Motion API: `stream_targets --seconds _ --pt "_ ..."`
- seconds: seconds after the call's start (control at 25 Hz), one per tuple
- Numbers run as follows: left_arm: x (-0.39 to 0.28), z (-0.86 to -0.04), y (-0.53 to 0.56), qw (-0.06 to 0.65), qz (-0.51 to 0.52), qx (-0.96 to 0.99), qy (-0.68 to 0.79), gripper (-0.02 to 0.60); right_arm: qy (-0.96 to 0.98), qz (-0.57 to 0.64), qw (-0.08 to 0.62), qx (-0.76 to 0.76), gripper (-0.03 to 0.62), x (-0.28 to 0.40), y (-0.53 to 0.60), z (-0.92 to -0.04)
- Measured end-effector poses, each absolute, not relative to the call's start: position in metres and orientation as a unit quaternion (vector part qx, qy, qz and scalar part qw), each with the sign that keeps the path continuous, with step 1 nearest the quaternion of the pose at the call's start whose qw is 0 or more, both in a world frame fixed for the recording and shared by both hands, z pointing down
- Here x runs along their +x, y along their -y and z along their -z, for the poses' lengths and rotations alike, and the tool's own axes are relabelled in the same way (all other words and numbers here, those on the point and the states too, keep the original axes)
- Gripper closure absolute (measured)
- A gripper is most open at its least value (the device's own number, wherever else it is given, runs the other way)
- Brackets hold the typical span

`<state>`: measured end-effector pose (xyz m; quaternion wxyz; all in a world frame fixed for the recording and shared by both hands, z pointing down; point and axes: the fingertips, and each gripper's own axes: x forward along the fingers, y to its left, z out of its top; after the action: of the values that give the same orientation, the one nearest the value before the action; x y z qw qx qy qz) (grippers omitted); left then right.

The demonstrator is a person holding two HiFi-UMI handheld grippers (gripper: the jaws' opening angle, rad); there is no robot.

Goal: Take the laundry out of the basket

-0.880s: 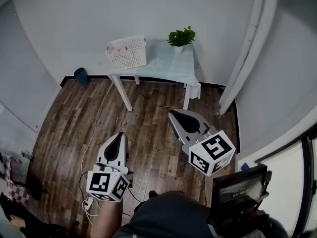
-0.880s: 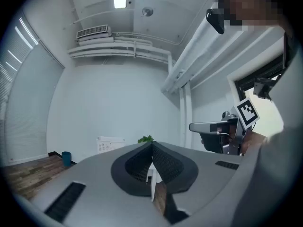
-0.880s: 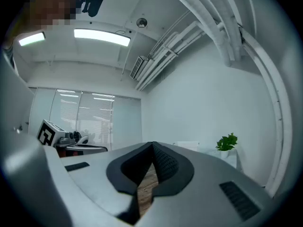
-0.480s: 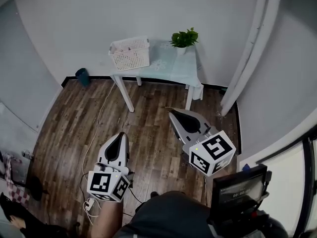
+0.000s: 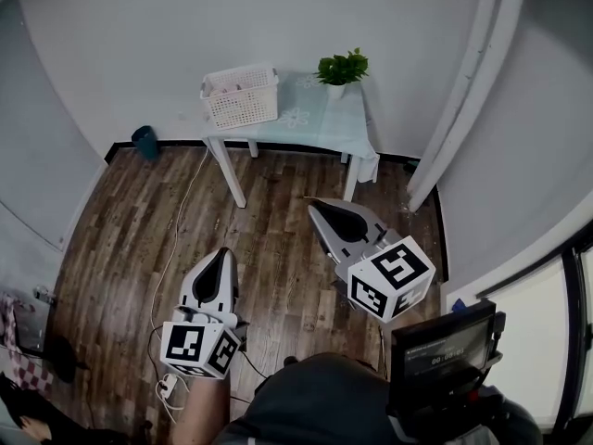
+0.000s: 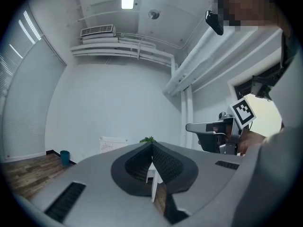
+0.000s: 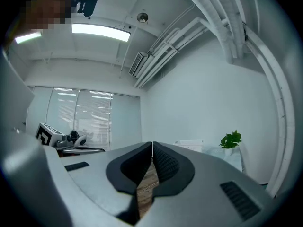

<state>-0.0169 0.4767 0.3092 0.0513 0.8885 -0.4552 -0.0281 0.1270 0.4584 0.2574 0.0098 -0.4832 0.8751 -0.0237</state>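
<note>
The basket (image 5: 241,95) stands on the left end of the desk (image 5: 315,123), against the far wall, with the plant (image 5: 341,68) at its 3 o'clock. In the head view it lies at about 12 o'clock from the left gripper (image 5: 222,252) and at about 11 o'clock from the right gripper (image 5: 313,205). Both are well apart from it, out over the floor, and the right gripper looks the nearer. The basket's long axis runs roughly 9 to 3, along the wall.

The fingers of both grippers are closed tip to tip, with nothing between them.

Only the head view looks down into the basket, where something pinkish, likely the laundry (image 5: 230,86), shows over the rim. The left gripper view (image 6: 151,144) gives just the basket's side wall (image 6: 112,144), at 9 o'clock of the plant (image 6: 148,139), and catches the right gripper (image 6: 208,126) at 3 o'clock. The right gripper view (image 7: 152,144) shows the basket (image 7: 189,144) low at 2 o'clock beyond the fingers, its contents hidden.
</note>
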Motion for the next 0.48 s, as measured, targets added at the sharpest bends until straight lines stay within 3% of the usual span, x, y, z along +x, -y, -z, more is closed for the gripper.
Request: stream_targets --seconds 0.48 --pt "-0.067 -0.329 -0.448 0.071 0.044 0.893 0.442 0.572 -0.877 0.025 -0.012 -0.479 0.576 0.071 -0.432 -0.274"
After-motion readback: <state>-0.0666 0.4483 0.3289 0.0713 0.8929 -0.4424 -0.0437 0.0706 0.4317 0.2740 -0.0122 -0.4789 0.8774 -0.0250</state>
